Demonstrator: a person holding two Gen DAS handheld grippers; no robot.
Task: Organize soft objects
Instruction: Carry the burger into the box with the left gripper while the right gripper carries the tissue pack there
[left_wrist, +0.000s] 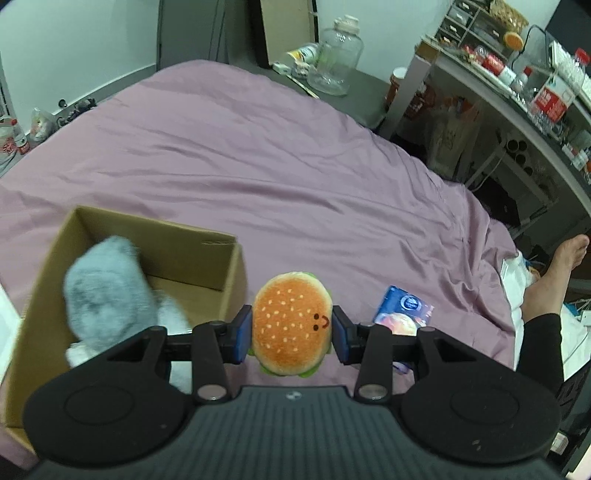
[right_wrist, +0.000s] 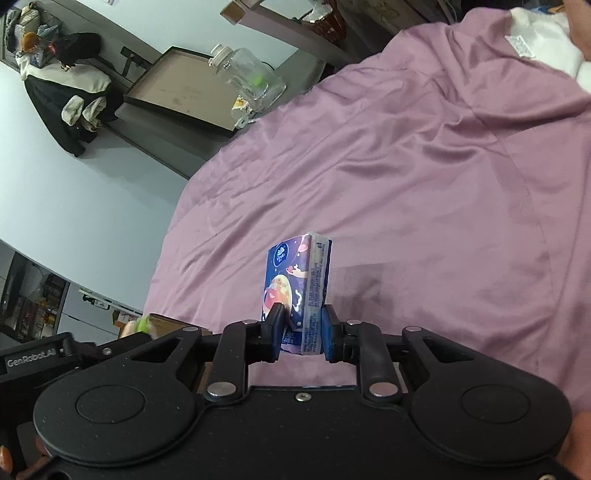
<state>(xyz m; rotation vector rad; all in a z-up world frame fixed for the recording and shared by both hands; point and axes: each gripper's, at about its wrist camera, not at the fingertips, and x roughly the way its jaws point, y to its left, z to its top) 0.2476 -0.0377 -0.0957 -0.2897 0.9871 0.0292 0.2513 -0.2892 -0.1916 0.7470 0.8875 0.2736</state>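
Note:
My left gripper (left_wrist: 291, 330) is shut on a plush hamburger toy (left_wrist: 291, 323) with a small smiling face, held just right of an open cardboard box (left_wrist: 207, 254) on the purple bed sheet. A grey and white fluffy plush (left_wrist: 110, 295) lies inside the box. My right gripper (right_wrist: 300, 334) is shut on a blue tissue pack (right_wrist: 297, 284) with a cartoon print, lifted above the sheet. That tissue pack (left_wrist: 404, 312) also shows in the left wrist view, right of the hamburger. A corner of the box (right_wrist: 162, 325) peeks in at the lower left of the right wrist view.
The purple sheet (left_wrist: 258, 166) covers a wide bed. A large clear jar (left_wrist: 334, 59) stands beyond the bed's far edge. A cluttered desk (left_wrist: 517, 85) runs along the right. A person's bare foot (left_wrist: 557, 266) and dark-sleeved leg are at the right edge.

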